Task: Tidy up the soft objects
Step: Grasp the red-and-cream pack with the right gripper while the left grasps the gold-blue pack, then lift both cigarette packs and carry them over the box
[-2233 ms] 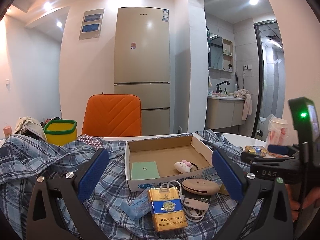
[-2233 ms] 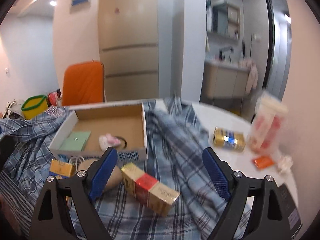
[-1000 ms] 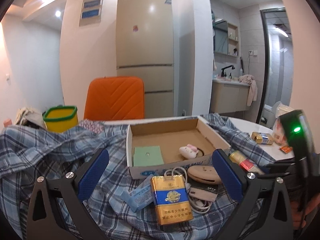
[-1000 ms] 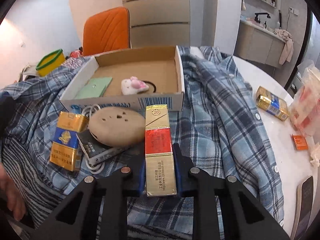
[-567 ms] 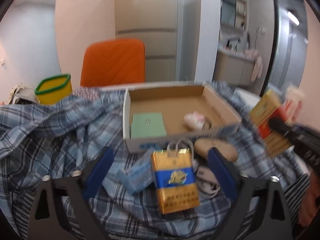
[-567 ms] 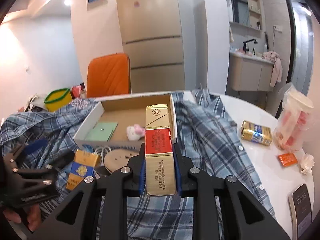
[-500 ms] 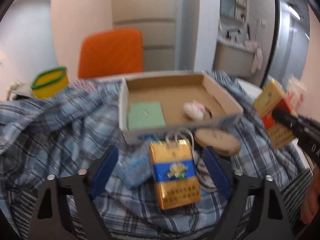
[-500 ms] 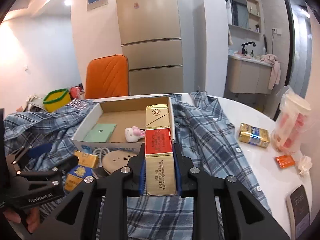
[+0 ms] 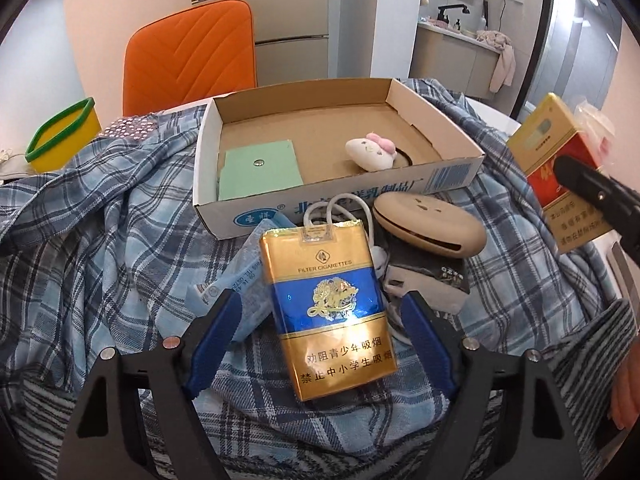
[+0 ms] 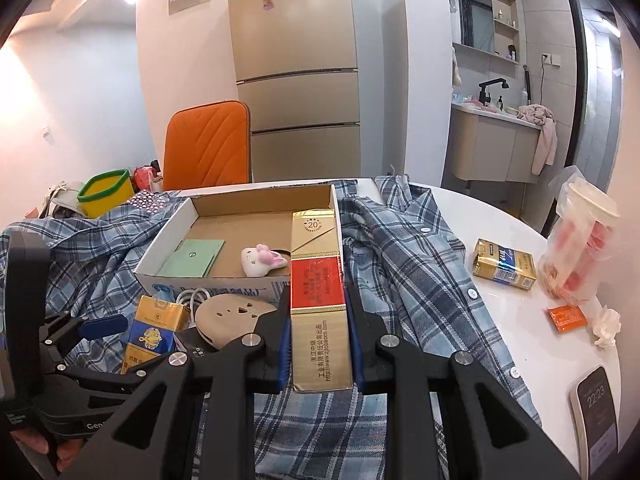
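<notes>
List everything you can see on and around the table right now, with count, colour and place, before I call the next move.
Cardboard box: 1, white outside, on the shirt.
Green card: 1, inside the box, left.
White-and-pink plush toy: 1, inside the box.
Blue plaid shirt: 1, spread over the table.
Gold-and-blue cigarette pack: 1, on the shirt between the left pads.
Gold-and-red cigarette pack: 1, held up.
Beige oval case: 1, before the box.
Second gold-and-blue pack: 1, on the white tabletop.
Phone: 1, table edge.
Orange chair: 1, behind the table.
Left gripper: open, has just been closing.
Right gripper: shut on the gold-and-red pack.
</notes>
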`<action>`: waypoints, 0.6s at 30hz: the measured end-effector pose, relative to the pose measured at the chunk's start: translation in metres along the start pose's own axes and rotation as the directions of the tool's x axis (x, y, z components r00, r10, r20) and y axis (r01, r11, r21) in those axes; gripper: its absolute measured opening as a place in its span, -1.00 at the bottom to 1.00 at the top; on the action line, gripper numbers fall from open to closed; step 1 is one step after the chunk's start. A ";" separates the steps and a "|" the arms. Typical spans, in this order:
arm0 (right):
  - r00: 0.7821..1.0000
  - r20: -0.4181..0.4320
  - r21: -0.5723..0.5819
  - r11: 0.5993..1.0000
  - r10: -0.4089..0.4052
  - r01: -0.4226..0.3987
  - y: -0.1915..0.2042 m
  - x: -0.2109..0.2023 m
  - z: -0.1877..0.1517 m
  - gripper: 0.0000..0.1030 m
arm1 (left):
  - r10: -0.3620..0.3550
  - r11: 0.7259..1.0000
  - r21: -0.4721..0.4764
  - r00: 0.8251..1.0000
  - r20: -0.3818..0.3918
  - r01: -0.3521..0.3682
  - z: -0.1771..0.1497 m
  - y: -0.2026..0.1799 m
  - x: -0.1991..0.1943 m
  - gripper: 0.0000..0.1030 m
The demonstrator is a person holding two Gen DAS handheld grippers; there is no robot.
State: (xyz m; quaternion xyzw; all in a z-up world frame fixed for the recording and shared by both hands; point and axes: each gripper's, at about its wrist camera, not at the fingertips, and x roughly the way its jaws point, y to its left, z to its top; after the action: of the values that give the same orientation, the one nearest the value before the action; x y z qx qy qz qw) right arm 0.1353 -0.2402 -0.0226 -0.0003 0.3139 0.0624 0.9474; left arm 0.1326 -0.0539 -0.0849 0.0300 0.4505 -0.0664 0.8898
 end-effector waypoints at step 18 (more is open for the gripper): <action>1.000 0.015 -0.023 1.000 -0.010 0.011 0.003 -0.001 -0.002 -0.52 | 0.022 1.000 -0.017 0.999 0.034 -0.021 0.001 0.006 -0.005 -0.03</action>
State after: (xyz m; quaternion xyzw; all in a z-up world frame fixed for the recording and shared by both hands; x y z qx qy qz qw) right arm 0.1330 -0.2371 -0.0232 -0.0122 0.3059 0.0611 0.9500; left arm 0.1314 -0.0476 -0.0806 0.0262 0.4355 -0.0537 0.8982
